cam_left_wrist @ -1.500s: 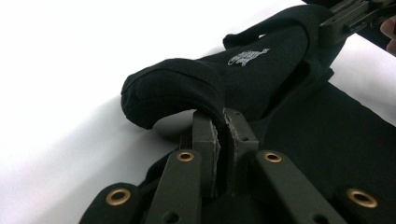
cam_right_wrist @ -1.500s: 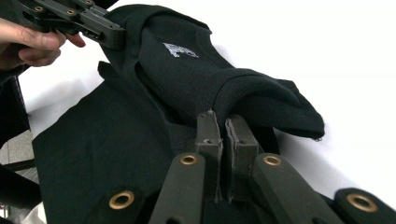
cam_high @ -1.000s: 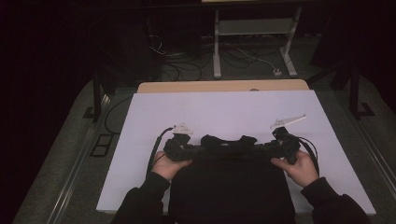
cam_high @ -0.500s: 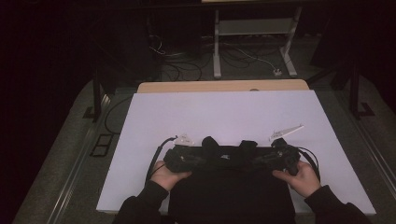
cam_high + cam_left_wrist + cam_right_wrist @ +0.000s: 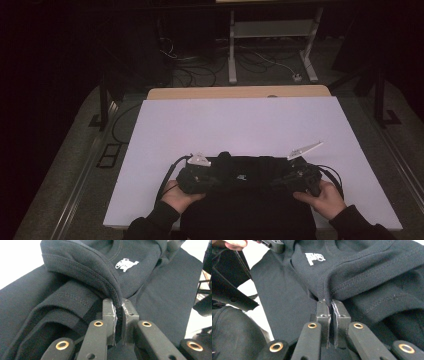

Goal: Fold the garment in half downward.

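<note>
Item: black cotton sweatshirt with white chest logo (image 5: 247, 175), near edge of white desk (image 5: 240, 125). Left tongs (image 5: 119, 312) and right tongs (image 5: 331, 308) pinching its folded hem, now drawn nearer the person; fold progressing.

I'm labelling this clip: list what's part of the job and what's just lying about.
Part of the job: black sweatshirt; left gripper and right gripper, each shut on its fabric; white table.
Lying about: floor cables; white stand.
</note>
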